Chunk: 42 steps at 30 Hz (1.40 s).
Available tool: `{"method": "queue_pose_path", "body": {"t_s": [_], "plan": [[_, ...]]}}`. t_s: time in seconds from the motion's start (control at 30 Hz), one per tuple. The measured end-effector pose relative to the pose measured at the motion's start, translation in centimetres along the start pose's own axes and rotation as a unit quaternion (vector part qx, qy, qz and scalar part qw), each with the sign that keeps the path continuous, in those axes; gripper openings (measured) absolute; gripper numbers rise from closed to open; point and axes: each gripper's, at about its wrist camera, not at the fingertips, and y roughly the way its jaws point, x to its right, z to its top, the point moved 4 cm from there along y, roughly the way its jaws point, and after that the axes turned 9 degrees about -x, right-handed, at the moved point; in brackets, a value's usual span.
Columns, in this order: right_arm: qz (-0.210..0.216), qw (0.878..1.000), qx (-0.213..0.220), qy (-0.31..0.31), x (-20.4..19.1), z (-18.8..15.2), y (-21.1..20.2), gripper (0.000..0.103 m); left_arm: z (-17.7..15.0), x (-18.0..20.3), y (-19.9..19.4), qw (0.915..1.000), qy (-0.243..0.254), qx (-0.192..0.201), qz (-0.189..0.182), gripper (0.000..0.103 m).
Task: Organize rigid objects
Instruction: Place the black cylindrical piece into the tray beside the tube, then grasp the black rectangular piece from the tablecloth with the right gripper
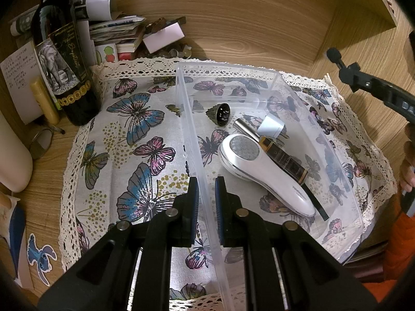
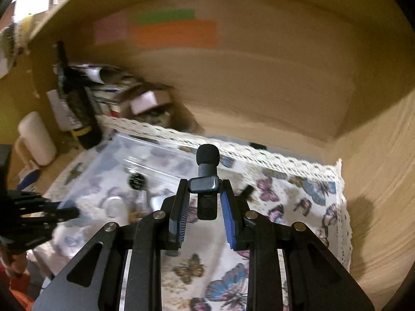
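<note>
A clear plastic bin (image 1: 321,140) stands on the butterfly cloth (image 1: 135,140). In it lie a white lint shaver (image 1: 264,173), a black-and-gold tube (image 1: 285,162), a white plug adapter (image 1: 271,127), a silver tube (image 1: 242,127) and a dark lotus-shaped piece (image 1: 219,112). My left gripper (image 1: 206,189) is shut on the bin's near left wall, one finger inside and one outside. My right gripper (image 2: 205,185) is shut on a small clip-on microphone (image 2: 207,155) with a black foam head, held in the air above the cloth, right of the bin (image 2: 145,155). From the left wrist that microphone (image 1: 334,55) shows at the upper right.
A dark wine bottle (image 1: 64,59), a pile of papers and small boxes (image 1: 116,31) and a white cylinder (image 1: 13,155) crowd the back left corner. Wooden walls close the back and the right side. A hand with an orange sleeve (image 1: 407,173) is at the right edge.
</note>
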Motion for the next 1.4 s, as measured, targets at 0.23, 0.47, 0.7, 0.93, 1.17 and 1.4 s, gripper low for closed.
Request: {"method": "queue_pose_path", "body": {"t_s": [0.23,0.47,0.7,0.93,1.17,1.4], "plan": [[0.034,0.999,0.005,-0.04,-3.7,-0.2,0.3,0.022,0.0,0.0,0.0,1.0,0.0,0.0,0.0,0.012],[0.057,0.996,-0.036,-0.056,-5.7,-1.6,3.0,0.022,0.0,0.0,0.0,1.0,0.0,0.0,-0.001,0.012],[0.066,0.994,-0.059,-0.061,-6.6,-2.5,4.6,0.022,0.0,0.1,0.0,1.0,0.0,0.0,-0.001,0.012],[0.059,0.995,-0.06,-0.056,-6.1,-2.5,4.4,0.031,0.0,0.1,0.0,1.0,-0.001,0.0,-0.001,0.012],[0.038,0.998,-0.033,-0.034,-3.9,-1.3,2.6,0.032,0.0,0.1,0.0,1.0,0.0,0.0,0.0,0.012],[-0.016,0.999,-0.027,0.007,0.8,0.1,2.8,0.04,0.0,0.1,0.0,1.0,0.0,0.001,-0.002,0.012]]}}
